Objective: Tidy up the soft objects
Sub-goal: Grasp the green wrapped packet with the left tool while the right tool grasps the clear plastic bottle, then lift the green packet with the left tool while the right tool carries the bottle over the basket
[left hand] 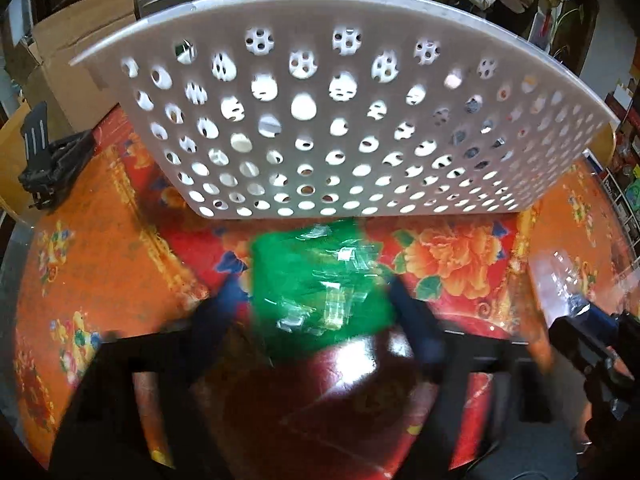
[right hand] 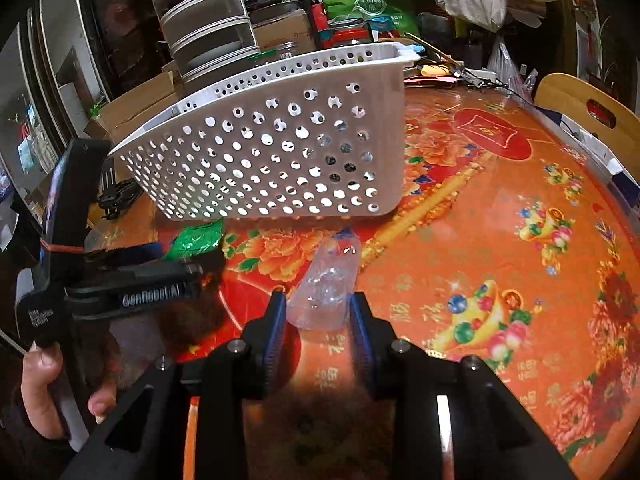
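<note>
My left gripper (left hand: 316,296) is shut on a green soft packet in clear wrap (left hand: 320,292), held just above the table in front of the white perforated basket (left hand: 340,120). The packet also shows in the right wrist view (right hand: 198,238), with the left gripper (right hand: 200,264) around it. My right gripper (right hand: 318,304) is shut on a clear crumpled plastic bag (right hand: 326,284), which sticks out forward between the fingers. That bag shows at the right edge of the left wrist view (left hand: 568,276). The basket (right hand: 280,152) stands close behind both.
A round table with a red and orange flowered cloth (right hand: 500,240) lies under everything. A black folded stand (left hand: 48,160) sits at the left of the basket. Cardboard boxes (left hand: 80,52), stacked trays (right hand: 208,20) and bags (right hand: 368,4) crowd the far side. A wooden chair back (right hand: 580,100) stands at the right.
</note>
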The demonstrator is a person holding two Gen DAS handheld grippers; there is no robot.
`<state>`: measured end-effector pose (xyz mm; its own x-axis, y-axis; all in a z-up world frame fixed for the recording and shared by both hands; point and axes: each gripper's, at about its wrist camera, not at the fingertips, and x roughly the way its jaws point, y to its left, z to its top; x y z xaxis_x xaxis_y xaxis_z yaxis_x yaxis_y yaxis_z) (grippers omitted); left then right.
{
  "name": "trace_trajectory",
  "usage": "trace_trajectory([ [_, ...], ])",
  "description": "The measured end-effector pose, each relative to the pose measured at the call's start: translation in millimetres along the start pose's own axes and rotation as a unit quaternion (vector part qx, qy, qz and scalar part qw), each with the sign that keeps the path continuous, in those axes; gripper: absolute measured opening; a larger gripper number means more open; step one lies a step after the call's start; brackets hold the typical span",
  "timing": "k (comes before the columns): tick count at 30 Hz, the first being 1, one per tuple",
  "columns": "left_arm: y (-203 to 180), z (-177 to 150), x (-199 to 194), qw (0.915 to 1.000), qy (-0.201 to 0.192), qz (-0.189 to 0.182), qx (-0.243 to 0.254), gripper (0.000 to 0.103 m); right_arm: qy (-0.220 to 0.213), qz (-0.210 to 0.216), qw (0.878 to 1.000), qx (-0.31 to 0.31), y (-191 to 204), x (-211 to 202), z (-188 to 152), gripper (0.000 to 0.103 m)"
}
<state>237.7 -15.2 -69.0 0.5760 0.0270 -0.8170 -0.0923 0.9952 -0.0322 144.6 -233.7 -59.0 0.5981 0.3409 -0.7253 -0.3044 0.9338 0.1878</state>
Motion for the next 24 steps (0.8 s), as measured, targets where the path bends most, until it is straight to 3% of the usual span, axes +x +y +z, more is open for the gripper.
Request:
trace_trajectory([
  [4,1.1,-12.9,-17.0,0.9999,-0.015,-0.004,0.006,0.045,0.002,0.005,1.000,-0.005,1.0,-9.1,-9.3,0.031],
  [6,5.0,-24.1,-30.8,0.9994,-0.030,-0.015,0.007,0.032,0.001,0.007,1.000,-0.008,2.7,-14.8,-15.5,0.031],
  [8,9.3,-35.8,-41.9,0.9989,-0.034,-0.031,0.004,0.029,0.001,0.007,1.000,-0.014,5.6,-21.6,-23.5,0.031],
  [16,32.1,-87.3,-88.1,0.9960,-0.067,-0.060,0.000,0.026,0.002,0.016,0.999,-0.030,26.1,-37.1,-47.0,0.031],
  [24,57.9,-102.5,-131.4,0.9926,-0.095,-0.076,-0.006,0.026,-0.015,0.017,0.999,-0.042,39.1,-58.9,-45.3,0.031],
])
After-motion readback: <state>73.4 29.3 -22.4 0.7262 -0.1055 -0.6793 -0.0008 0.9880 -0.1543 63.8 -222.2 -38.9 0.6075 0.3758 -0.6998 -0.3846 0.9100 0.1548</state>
